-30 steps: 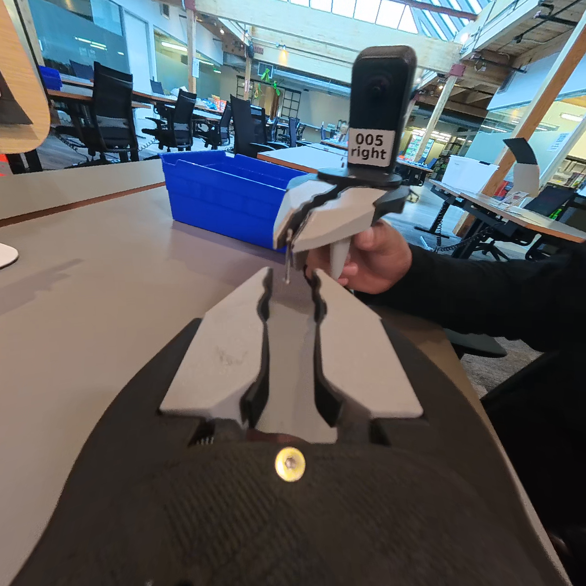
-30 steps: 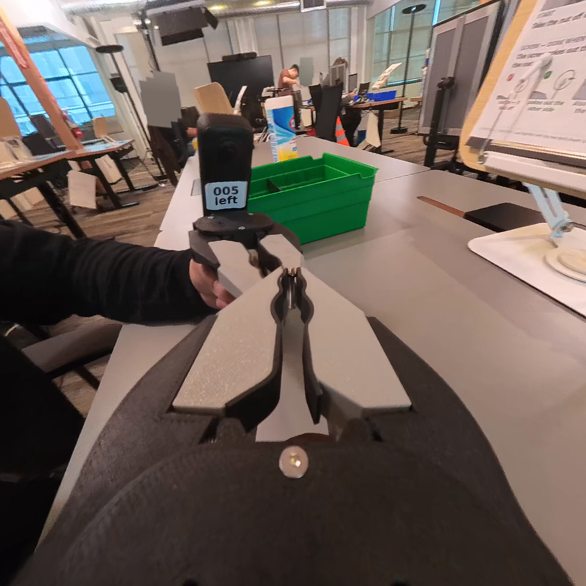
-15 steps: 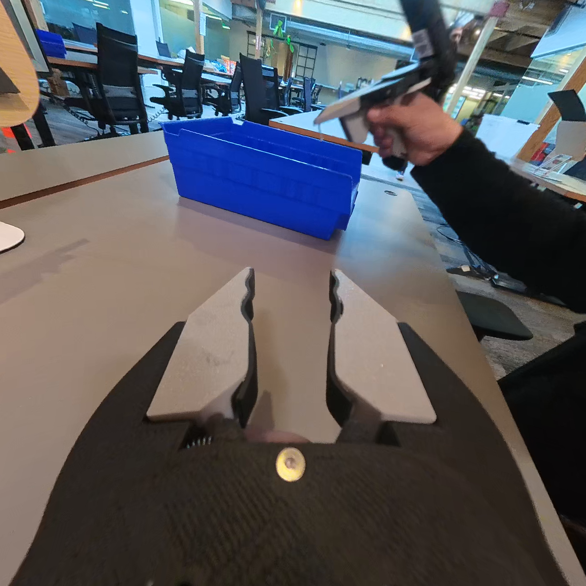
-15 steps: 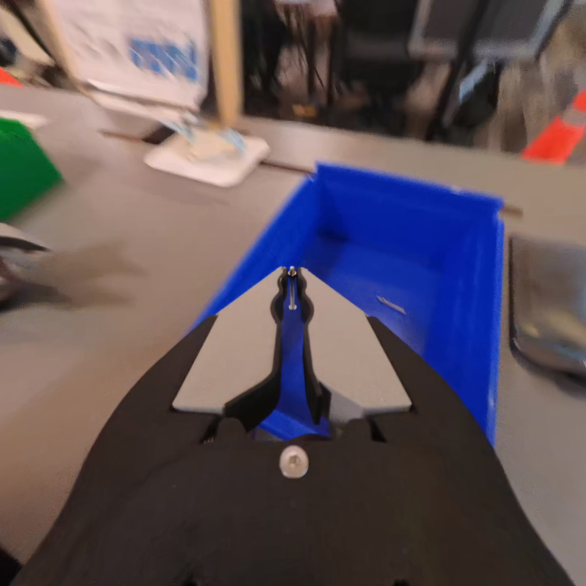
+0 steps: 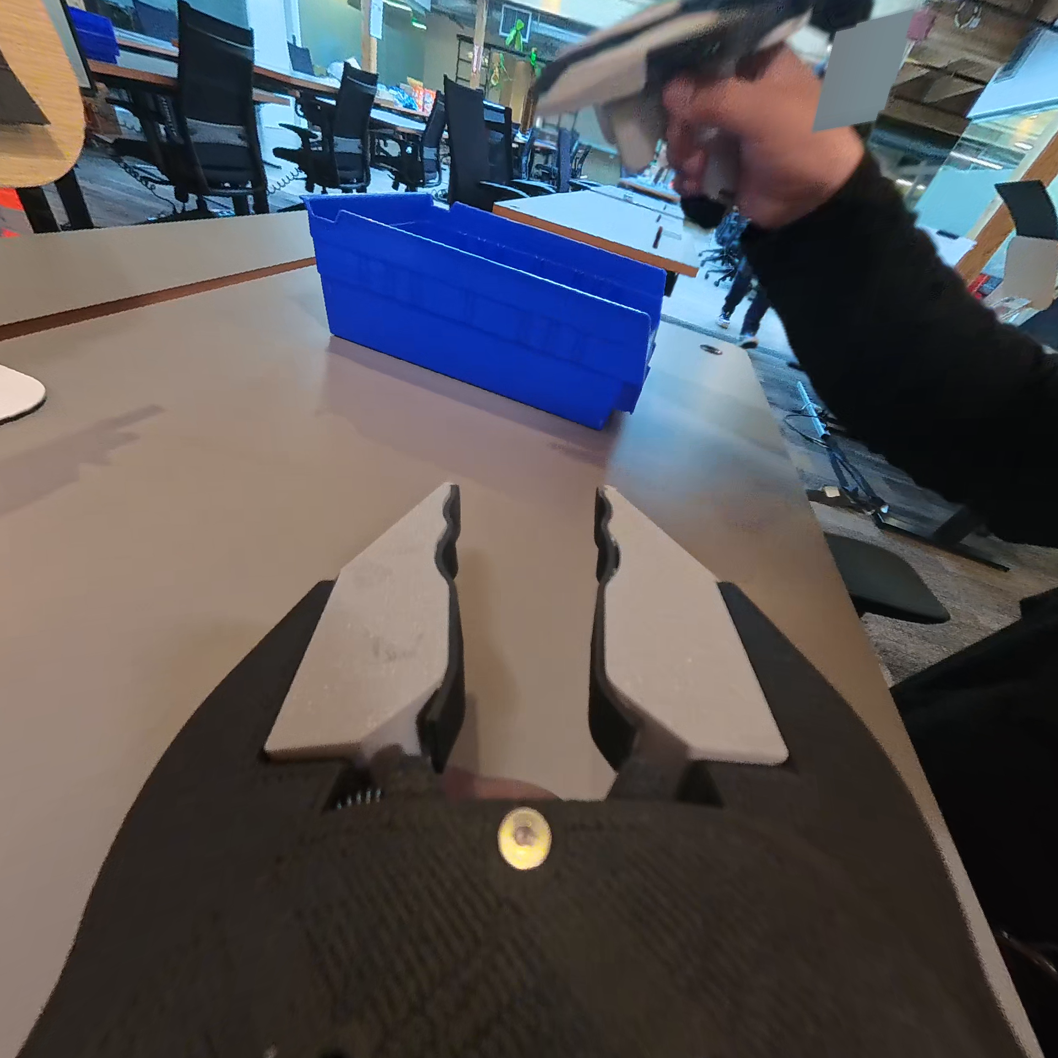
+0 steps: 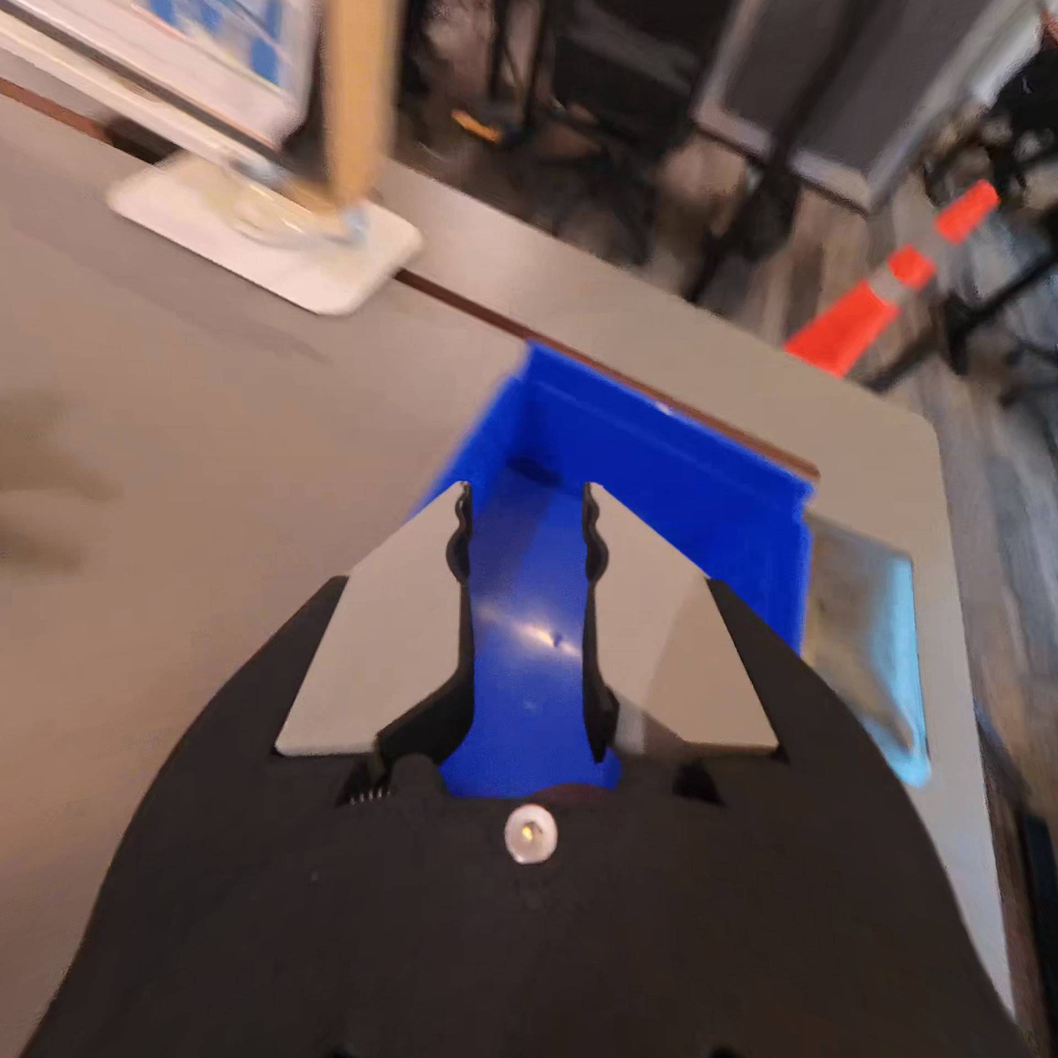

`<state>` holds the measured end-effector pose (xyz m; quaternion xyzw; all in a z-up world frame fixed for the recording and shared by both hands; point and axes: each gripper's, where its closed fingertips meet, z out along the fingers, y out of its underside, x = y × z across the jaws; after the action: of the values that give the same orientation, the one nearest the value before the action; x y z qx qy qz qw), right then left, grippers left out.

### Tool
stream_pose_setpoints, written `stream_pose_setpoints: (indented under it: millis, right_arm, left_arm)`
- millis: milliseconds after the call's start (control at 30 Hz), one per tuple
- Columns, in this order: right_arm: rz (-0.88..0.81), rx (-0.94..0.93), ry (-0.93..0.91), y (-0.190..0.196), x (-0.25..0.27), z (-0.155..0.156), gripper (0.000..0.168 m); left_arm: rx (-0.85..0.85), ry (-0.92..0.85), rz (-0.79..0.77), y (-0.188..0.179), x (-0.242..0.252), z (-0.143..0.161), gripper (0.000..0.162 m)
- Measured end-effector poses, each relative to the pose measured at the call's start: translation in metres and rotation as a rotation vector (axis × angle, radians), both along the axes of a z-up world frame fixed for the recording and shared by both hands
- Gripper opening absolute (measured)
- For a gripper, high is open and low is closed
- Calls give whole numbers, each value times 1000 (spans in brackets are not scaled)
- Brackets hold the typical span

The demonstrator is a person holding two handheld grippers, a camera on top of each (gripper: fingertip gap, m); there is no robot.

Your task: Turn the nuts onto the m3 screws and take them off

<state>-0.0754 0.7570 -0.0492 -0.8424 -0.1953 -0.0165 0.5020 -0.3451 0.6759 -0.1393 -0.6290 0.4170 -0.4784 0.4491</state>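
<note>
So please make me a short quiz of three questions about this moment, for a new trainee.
1. True or false: the right tool is shut on a screw.
2. What lies directly below the right tool? A) green bin B) blue bin C) orange cone
3. Fill in: the left tool hovers over the bare ____, its fingers apart.

Key: 1 false, it is open and holds nothing. 2 B. 3 table.

Motion blur smears the right gripper (image 5: 658,63) (top edge crops it) and the blue bin's (image 6: 687,492) contents.
</note>
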Motion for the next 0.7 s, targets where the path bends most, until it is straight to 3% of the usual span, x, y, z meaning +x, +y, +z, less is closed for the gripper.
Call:
stream_pose_setpoints:
  millis: [133,267,500,700]
  right_arm:
    - [280,36,28,-10,-118,23,49]
    - [467,11,60,-9,-216,-18,48]
    - [393,-14,87,34,-258,-127,56]
    - [471,-66,34,32,-259,-147,52]
  left_arm:
    - [3,9,7,0,0,-1,47]
    - [2,38,6,-1,0,-5,49]
    - [-3,61,11,0,1,-8,53]
    - [0,41,65,1,-1,2,53]
